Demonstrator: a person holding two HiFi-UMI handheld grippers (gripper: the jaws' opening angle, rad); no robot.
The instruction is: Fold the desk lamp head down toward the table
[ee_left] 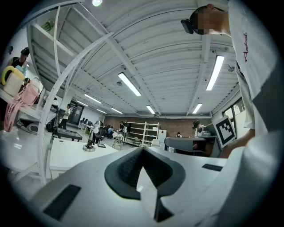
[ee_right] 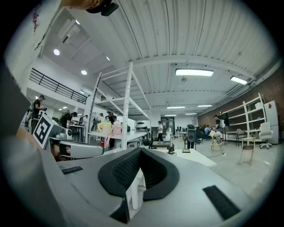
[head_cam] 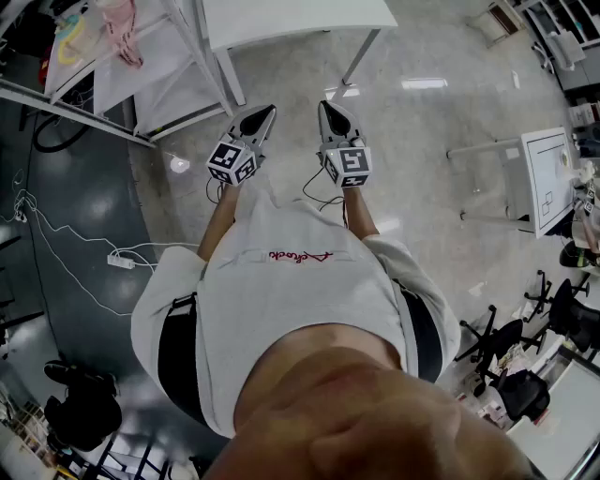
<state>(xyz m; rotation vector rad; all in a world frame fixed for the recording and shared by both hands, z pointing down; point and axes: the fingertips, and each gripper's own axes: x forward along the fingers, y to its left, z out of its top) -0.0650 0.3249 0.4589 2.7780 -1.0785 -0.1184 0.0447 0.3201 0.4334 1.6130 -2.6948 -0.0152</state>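
Observation:
I stand a few steps back from a white table (head_cam: pixel 281 19) (ee_left: pixel 66 153) (ee_right: pixel 199 156). A small black desk lamp (ee_left: pixel 90 141) (ee_right: pixel 171 144) stands upright on it, far off and small; the head view does not show it. Both grippers are held level, side by side in front of the person's chest. My left gripper (head_cam: pixel 261 114) (ee_left: pixel 142 153) is shut, and nothing is between its jaws. My right gripper (head_cam: pixel 330 108) (ee_right: pixel 140 153) is shut and empty too. Each gripper view catches the other gripper at its edge.
A white shelf rack (head_cam: pixel 112 56) with pink and yellow items stands left of the table. A power strip (head_cam: pixel 120 261) with cables lies on the dark floor at left. Another white table (head_cam: pixel 544 178) and office chairs (head_cam: pixel 572 319) are at right. People work in the background.

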